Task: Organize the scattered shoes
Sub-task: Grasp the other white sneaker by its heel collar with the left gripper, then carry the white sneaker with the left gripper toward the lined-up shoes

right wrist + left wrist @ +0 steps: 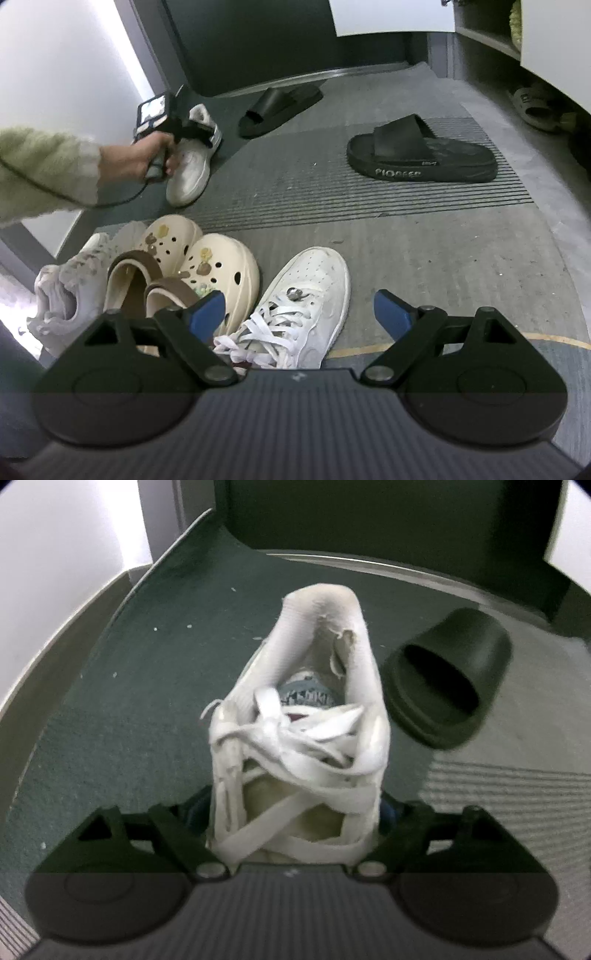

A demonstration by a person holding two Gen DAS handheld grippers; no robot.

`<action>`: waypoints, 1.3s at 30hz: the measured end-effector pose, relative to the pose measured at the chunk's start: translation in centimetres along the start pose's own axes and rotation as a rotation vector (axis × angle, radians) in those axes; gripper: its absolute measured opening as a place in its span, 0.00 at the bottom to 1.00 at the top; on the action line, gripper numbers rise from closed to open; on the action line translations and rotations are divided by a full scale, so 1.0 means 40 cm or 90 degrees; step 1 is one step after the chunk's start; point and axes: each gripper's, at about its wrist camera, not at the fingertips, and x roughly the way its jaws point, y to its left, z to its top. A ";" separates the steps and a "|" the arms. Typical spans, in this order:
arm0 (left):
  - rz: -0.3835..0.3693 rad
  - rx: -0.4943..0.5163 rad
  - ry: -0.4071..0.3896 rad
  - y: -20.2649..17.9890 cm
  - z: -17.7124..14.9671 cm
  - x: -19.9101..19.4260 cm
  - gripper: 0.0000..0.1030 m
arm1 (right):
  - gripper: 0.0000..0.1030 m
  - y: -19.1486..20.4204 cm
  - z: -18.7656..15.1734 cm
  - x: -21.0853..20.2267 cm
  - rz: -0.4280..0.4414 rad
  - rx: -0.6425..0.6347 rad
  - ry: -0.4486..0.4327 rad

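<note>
Left wrist view: the left gripper [295, 812] is clenched on a white laced sneaker [295, 716] at centre frame, its two fingers pressed against the shoe's flanks and largely hidden behind them. The sneaker points toe toward the camera, heel collar toward the top of the frame, over a dark green mat [129, 701]. Just right of it, at the right of the frame, is a black slide sandal [448, 679], blurred. A dark door panel [388, 513] fills the upper centre.

Right wrist view: the right gripper [299, 310] is released, its blue-tipped fingers [208, 306] wide apart and holding nothing. Between them, at lower centre, lies a second white sneaker [306, 299] on the grey floor mat [443, 258]. Just beside it, lower left, sit a pair of cream clogs [221, 266] with brown straps, then a further white shoe [70, 291]. At the left, a hand [144, 158] in a pale green sleeve [44, 170] grips the other tool against the first sneaker. Another black slide [421, 155] lies at the right, well apart.
</note>
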 end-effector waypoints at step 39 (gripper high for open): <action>-0.540 1.036 -0.115 -1.013 -0.748 -0.745 0.81 | 0.87 -0.359 -0.124 -0.386 -0.208 0.392 -0.373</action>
